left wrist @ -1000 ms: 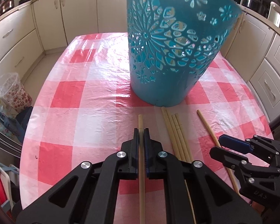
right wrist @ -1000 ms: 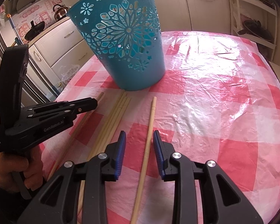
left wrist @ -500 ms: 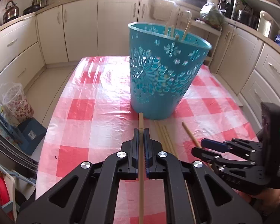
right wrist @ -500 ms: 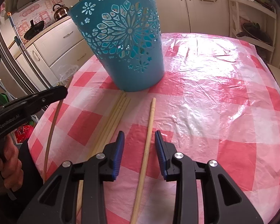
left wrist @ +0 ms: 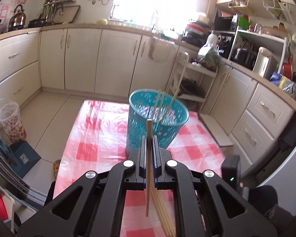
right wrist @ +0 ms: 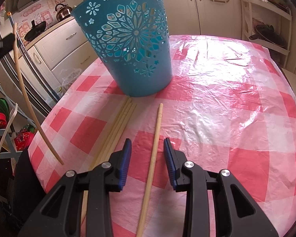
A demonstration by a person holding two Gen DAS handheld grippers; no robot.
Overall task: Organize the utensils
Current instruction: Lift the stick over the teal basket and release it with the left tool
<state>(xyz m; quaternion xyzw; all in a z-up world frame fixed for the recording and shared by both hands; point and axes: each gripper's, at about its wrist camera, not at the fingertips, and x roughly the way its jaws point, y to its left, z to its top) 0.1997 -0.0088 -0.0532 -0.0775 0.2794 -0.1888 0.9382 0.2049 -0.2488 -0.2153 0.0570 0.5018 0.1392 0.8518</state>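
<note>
The teal basket (right wrist: 128,45) stands upright at the far middle of the checked tablecloth (right wrist: 227,98). The left gripper (left wrist: 148,148) is clamped on a chopstick (left wrist: 148,158), held high and pointing toward the basket. The right gripper (right wrist: 147,154) sits spread wide astride a single chopstick (right wrist: 154,148) lying near-to-far on the cloth, with a bundle of chopsticks (right wrist: 118,126) just to its left.

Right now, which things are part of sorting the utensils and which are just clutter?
Job:
held chopstick
loose chopstick
chopstick bundle
basket
left gripper
right gripper

Clutter:
kettle
floral bin
tablecloth
</note>
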